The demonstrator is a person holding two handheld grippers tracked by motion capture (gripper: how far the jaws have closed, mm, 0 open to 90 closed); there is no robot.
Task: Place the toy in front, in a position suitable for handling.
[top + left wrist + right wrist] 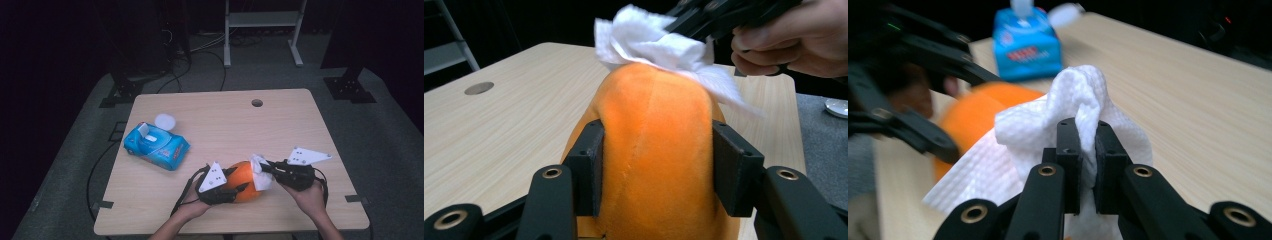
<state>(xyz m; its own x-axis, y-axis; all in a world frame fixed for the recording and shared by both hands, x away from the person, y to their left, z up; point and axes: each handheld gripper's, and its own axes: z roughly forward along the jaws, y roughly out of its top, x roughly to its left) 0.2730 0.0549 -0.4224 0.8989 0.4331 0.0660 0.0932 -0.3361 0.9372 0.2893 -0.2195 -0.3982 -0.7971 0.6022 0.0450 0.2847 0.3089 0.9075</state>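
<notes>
One blue wipes pack (157,145) far left of orange plush (243,180).

Both forearms came in from the bottom edge of the high view. The left hand (192,207), low and left of centre, held the left gripper (235,190) pointing right, its jaws pressed against both sides of the orange toy (654,150). The right hand (310,197), lower right, held the right gripper (265,167) pointing left, jaws pinched together on the wipe (1078,107). In the left gripper view that hand's fingers (774,42) curled at the upper right.
</notes>
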